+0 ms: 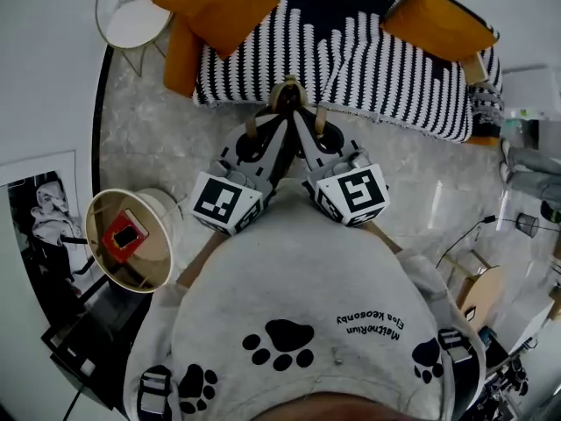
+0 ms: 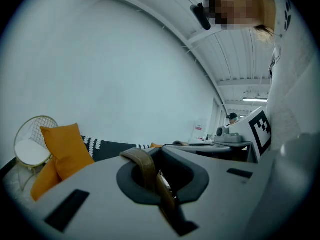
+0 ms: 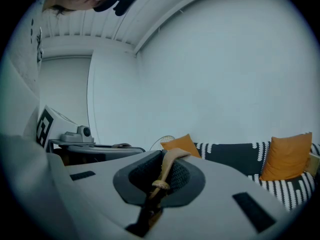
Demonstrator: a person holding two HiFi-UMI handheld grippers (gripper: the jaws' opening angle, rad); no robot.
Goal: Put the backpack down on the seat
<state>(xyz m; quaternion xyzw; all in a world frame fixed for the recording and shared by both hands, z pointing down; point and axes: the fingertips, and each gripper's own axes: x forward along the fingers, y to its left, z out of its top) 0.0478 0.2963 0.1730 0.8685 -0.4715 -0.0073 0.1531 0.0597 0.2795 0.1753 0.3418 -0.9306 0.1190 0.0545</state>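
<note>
**Tan strap clamped in both tongs, backpack held short of the sofa**

Pale grey fabric printed with black paw marks fills the lower half of the head view: the backpack is seen from above, held up off the marbled floor. It is carried by its tan strap, which loops up at the far end of the bag. Both tongs converge on that loop. The left tongs come in from the left and the right tongs from the right, so that their tips nearly meet and the bulk of the bag lies behind them, toward the person.

In the left gripper view the left tongs are closed on the strap, which is pinched in the dark notch between the jaws. In the right gripper view the right tongs are likewise closed on the strap.

Ahead of the tips, a sofa with a black-and-white striped cover is seen, with an orange cushion at its left end and another at its right. The backpack is not on the seat; bare floor lies between the bag and the sofa's front edge.
</note>
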